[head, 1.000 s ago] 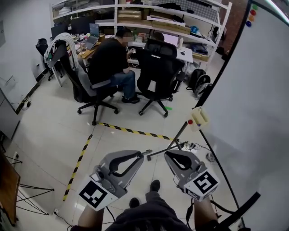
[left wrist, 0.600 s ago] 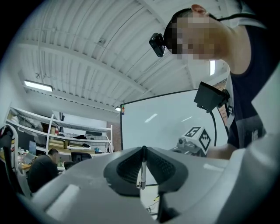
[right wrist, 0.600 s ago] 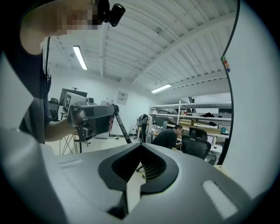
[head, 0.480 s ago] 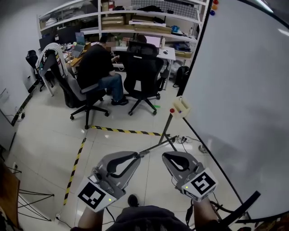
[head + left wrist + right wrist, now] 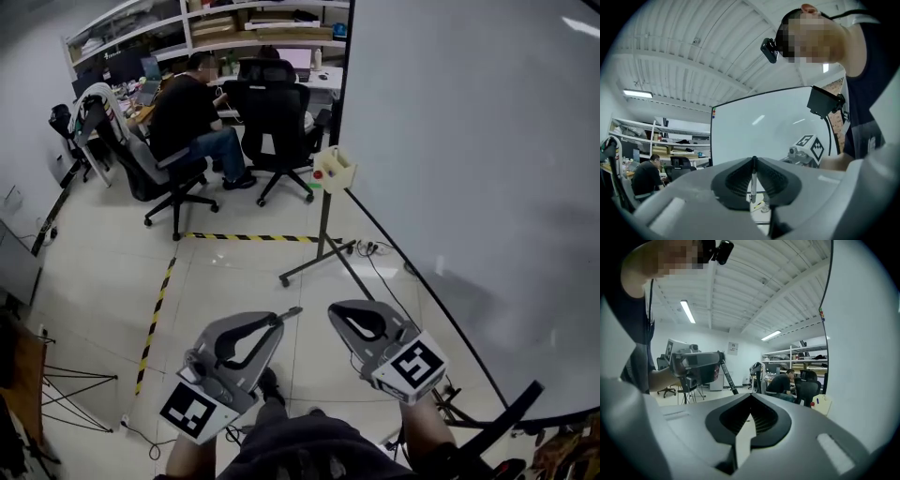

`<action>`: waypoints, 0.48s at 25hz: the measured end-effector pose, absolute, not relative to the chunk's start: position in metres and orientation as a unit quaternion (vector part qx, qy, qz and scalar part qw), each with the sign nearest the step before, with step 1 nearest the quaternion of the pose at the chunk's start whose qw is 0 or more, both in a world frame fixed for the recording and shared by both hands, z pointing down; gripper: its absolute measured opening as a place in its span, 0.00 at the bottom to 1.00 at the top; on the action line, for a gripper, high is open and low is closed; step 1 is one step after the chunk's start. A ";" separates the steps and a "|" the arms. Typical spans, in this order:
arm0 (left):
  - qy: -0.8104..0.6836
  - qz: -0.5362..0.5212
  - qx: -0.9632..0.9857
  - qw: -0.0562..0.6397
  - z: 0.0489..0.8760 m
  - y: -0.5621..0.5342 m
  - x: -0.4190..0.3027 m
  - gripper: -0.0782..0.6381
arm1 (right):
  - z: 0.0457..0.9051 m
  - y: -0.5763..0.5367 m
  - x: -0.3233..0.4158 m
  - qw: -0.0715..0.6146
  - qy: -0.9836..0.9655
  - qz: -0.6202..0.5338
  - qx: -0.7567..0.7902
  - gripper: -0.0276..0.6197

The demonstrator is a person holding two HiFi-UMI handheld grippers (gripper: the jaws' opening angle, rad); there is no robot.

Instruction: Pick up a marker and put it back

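Marker [image 5: 292,311] sits clamped between the jaws of the left gripper [image 5: 278,319], its thin tip poking out toward 1 o'clock over the floor. In the left gripper view the jaws are pressed onto the marker [image 5: 752,180], which stands as a slim pale stick in the seam running down from the left gripper's [image 5: 753,160] tip. The right gripper [image 5: 334,309] hangs just beside it at 3 o'clock, tips near but apart. In its own view the right gripper [image 5: 751,397] has its jaws closed together at the tip, with nothing between them, only a pale wedge of floor showing lower down.

A whiteboard [image 5: 469,141] fills the head view from 12 to 4 o'clock. A pale box [image 5: 336,170] on a stand [image 5: 323,244] stands at 12 o'clock from the grippers, against the board's edge. Striped tape [image 5: 248,237] crosses the floor at 11 o'clock, and beyond it a seated person [image 5: 187,108] faces a desk.
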State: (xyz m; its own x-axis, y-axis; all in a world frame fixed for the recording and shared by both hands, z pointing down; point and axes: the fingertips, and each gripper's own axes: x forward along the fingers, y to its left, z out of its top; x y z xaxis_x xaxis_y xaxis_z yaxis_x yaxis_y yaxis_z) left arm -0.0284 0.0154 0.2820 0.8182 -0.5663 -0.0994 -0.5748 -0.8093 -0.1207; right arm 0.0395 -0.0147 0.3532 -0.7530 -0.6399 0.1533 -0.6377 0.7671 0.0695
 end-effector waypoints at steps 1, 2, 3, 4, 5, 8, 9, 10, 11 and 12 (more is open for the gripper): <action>0.303 0.023 -0.950 0.072 0.282 0.024 -0.024 0.16 | 0.354 -0.009 0.043 0.078 -0.938 -0.002 0.339 0.04; 0.307 0.020 -0.949 0.069 0.282 0.033 -0.022 0.16 | 0.353 -0.003 0.046 0.072 -0.939 0.001 0.336 0.04; 0.309 0.019 -0.949 0.066 0.282 0.042 -0.021 0.16 | 0.352 0.003 0.047 0.068 -0.941 0.001 0.333 0.04; 0.311 0.022 -0.948 0.063 0.281 0.050 -0.021 0.16 | 0.351 0.010 0.048 0.065 -0.942 0.000 0.331 0.04; 0.313 0.025 -0.947 0.061 0.280 0.059 -0.022 0.16 | 0.351 0.016 0.047 0.062 -0.942 -0.001 0.329 0.04; 0.321 0.030 -0.945 0.058 0.277 0.082 -0.030 0.16 | 0.348 0.033 0.039 0.059 -0.945 -0.005 0.322 0.04; 0.325 0.029 -0.944 0.057 0.277 0.090 -0.034 0.16 | 0.347 0.038 0.034 0.060 -0.946 -0.005 0.318 0.04; 0.329 0.027 -0.942 0.056 0.277 0.097 -0.037 0.16 | 0.347 0.043 0.030 0.061 -0.948 -0.005 0.313 0.04; 0.332 0.025 -0.942 0.054 0.279 0.103 -0.040 0.16 | 0.347 0.047 0.026 0.063 -0.949 -0.005 0.308 0.04; 0.333 0.021 -0.941 0.053 0.281 0.109 -0.042 0.16 | 0.348 0.052 0.022 0.064 -0.950 -0.005 0.306 0.04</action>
